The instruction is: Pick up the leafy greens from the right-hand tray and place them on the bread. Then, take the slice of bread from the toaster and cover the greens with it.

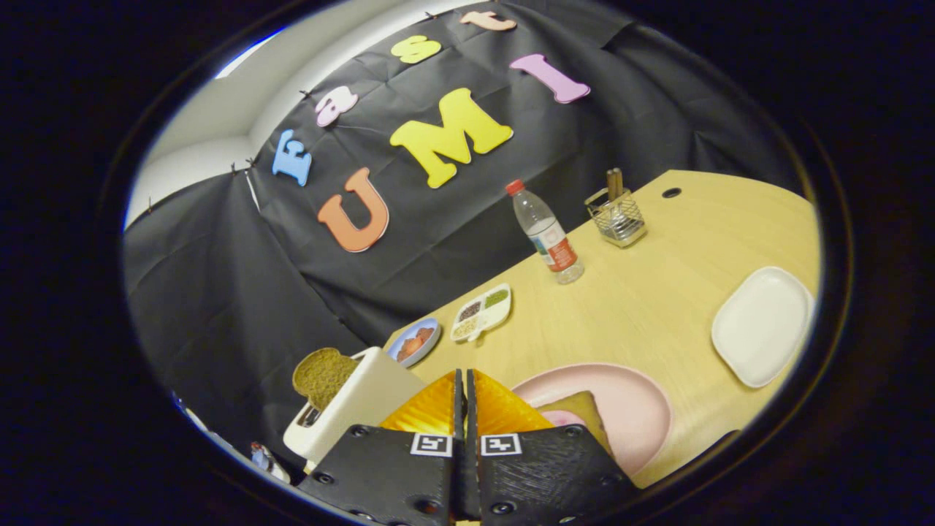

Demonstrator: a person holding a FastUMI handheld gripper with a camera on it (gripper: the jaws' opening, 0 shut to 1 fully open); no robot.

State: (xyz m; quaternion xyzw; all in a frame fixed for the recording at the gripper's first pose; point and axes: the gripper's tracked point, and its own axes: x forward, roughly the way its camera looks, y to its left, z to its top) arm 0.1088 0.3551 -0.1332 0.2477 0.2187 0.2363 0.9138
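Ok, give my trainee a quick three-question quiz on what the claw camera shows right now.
1. True or false: the claw has its orange fingers closed together with nothing between them.
2. What sticks up out of the white toaster?
3. The clear plastic bottle with a red cap stands nearest to: A) the wire mesh utensil holder, B) the pink round plate, C) the white rectangular tray.

Key: 1 true; 2 a brown slice of bread; 3 A.
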